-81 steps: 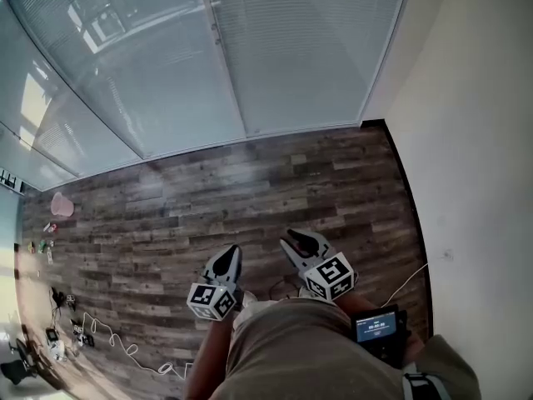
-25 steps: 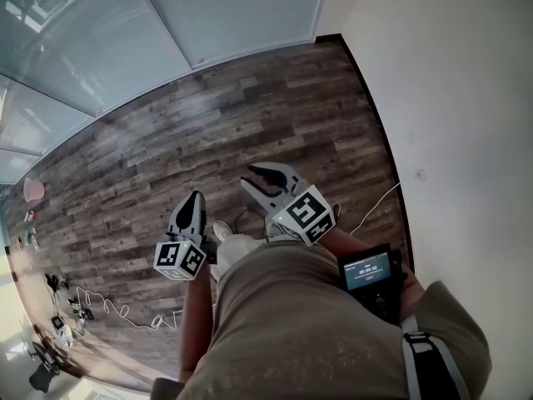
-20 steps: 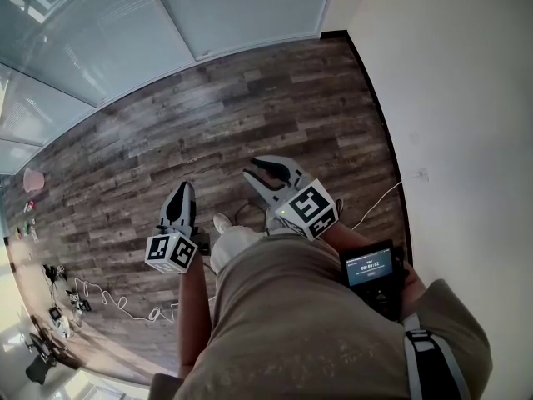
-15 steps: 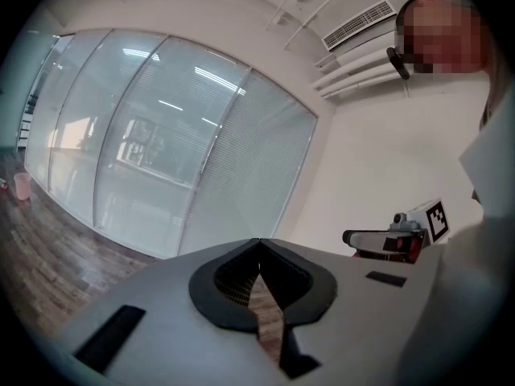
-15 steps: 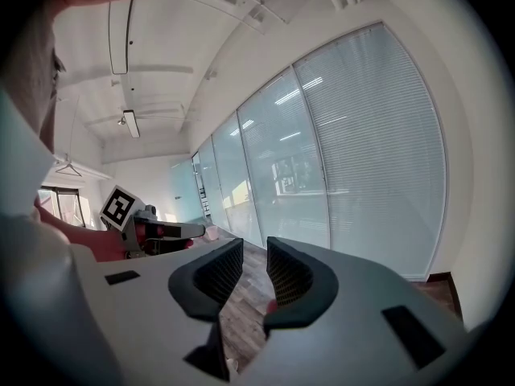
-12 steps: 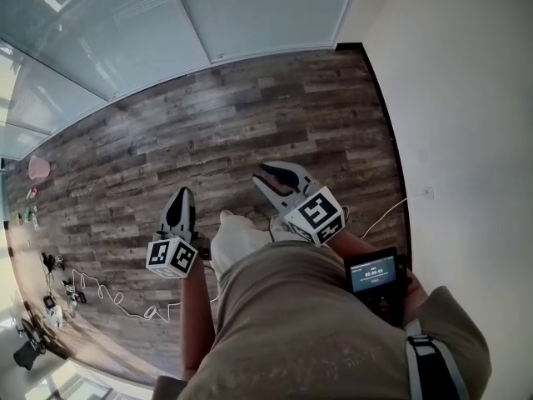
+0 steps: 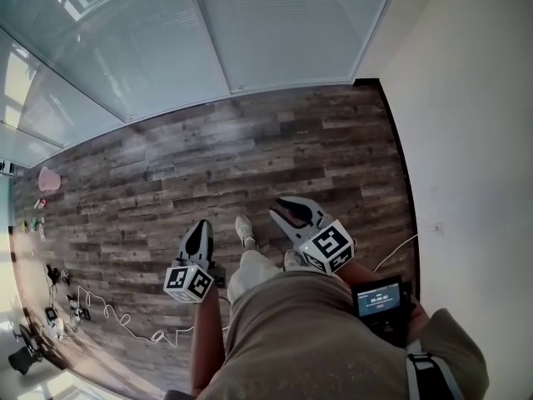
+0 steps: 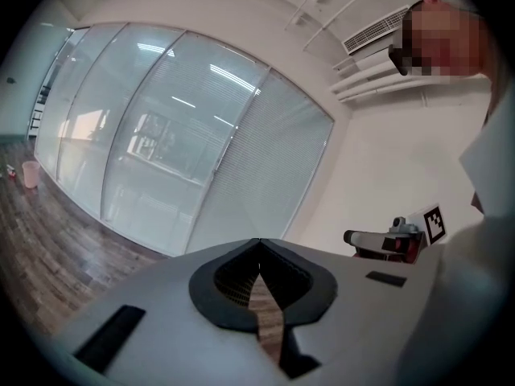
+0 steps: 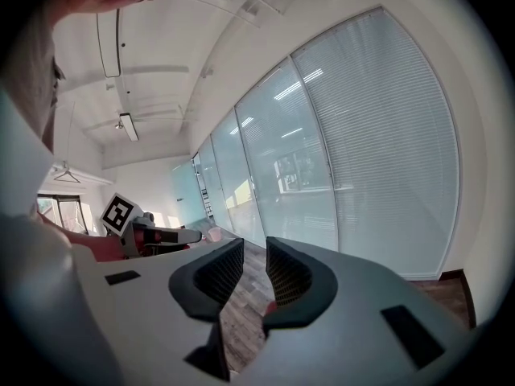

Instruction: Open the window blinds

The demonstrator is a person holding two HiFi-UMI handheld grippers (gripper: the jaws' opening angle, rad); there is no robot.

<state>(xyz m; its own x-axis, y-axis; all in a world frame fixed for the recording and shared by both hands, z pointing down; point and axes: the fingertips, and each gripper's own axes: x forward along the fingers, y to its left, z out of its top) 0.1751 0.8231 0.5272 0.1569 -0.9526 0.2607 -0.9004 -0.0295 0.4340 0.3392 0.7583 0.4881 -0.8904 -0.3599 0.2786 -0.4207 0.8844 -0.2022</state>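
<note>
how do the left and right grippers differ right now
The left gripper has its jaws shut with the tips touching. The right gripper has its jaws apart, and the wooden floor shows through the gap. In the head view, the right gripper sits nearer the white wall than the left gripper does. Both are empty and point toward the window blinds.

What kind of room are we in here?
Probably an office or lab space, mostly bare: a floor-to-ceiling glass wall fitted with slatted blinds, a wood-plank floor, and loose cables lying along one side.
</note>
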